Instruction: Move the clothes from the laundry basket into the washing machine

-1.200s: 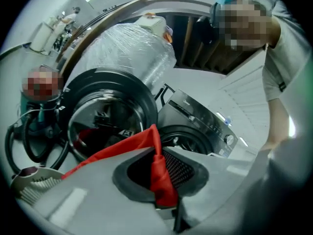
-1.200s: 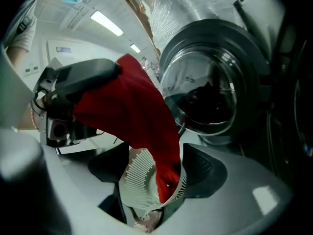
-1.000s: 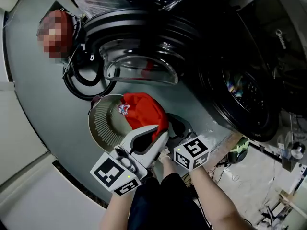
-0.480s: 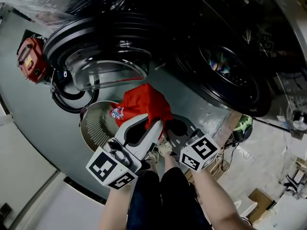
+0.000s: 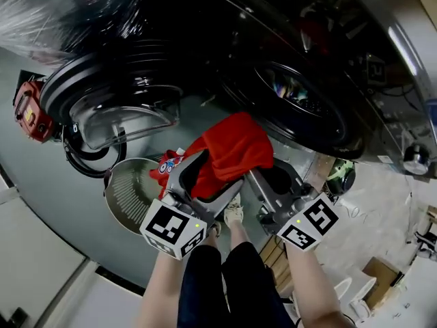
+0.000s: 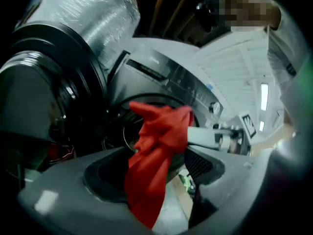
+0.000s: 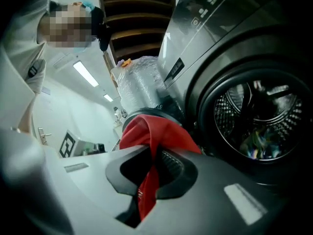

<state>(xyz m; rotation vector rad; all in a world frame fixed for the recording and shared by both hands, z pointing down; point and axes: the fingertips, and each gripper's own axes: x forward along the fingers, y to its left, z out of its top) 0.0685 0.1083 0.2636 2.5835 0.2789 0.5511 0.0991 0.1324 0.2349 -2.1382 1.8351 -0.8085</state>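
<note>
Raised since a second ago, the red garment (image 5: 231, 147) is up from the laundry basket (image 5: 123, 198) and hangs in the air before the washing machine's open drum (image 5: 302, 98), not yet inside it. The left hand-held gripper (image 5: 218, 174) is clamped on one fold of the cloth and the right hand-held gripper (image 5: 273, 178) on another, the two close side by side below the drum mouth. The machine's door (image 5: 116, 104) stands swung open at the left, above the basket.
</note>
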